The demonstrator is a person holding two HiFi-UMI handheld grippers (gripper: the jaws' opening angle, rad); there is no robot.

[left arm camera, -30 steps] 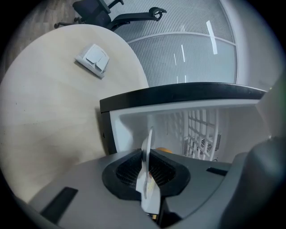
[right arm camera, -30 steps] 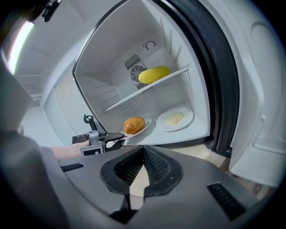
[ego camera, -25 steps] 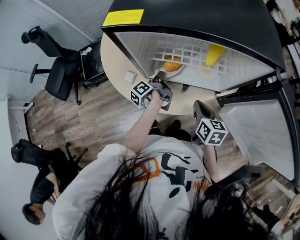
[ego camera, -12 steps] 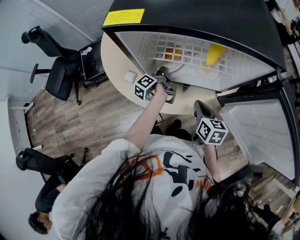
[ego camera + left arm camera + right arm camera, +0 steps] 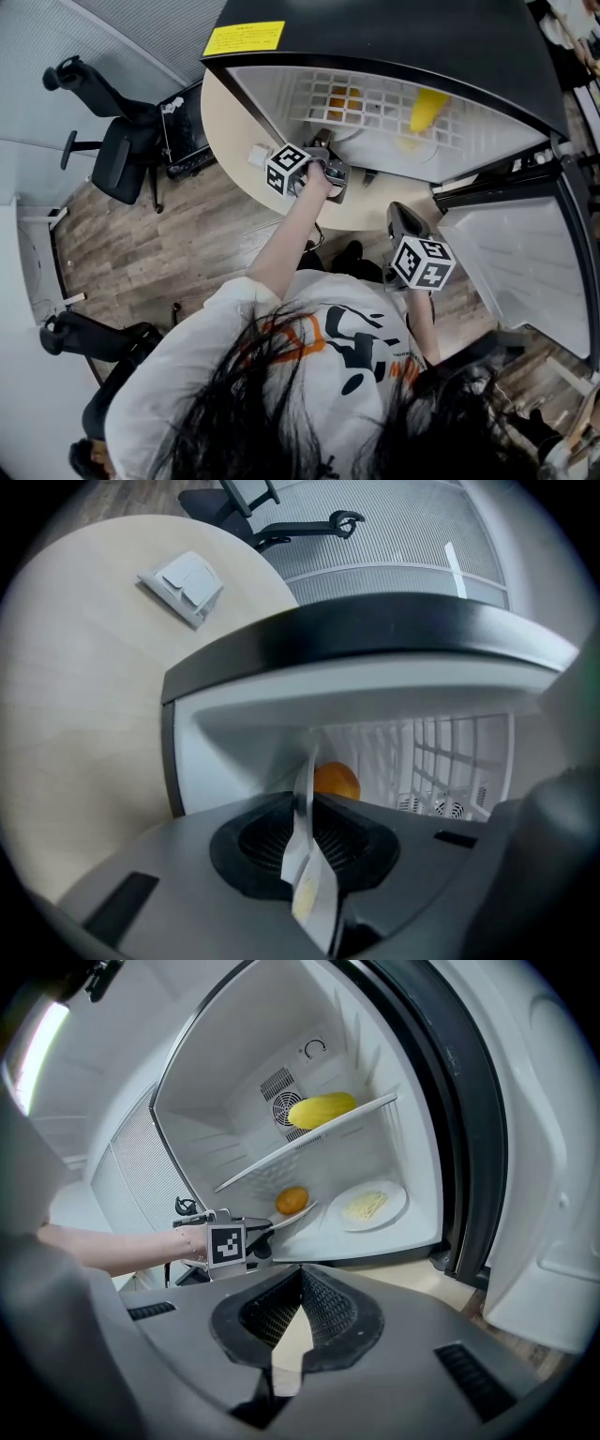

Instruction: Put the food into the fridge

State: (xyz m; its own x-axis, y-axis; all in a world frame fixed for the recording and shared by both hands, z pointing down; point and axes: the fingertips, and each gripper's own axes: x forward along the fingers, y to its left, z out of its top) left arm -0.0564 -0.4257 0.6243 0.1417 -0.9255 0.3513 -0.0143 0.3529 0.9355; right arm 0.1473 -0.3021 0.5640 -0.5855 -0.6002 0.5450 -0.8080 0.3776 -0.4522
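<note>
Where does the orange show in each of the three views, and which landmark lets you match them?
Head view: the orange sits upper centre, behind the wire shelf.
Left gripper view: orange at centre, just above the jaws; wire shelf to its right.
Right gripper view: orange left of centre, below the wire shelf.
Shared landmark: the wire shelf.

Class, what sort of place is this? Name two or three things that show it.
Probably an office or lab, not a home kitchen: wheeled office chairs, a round pale table, and an open fridge.
</note>
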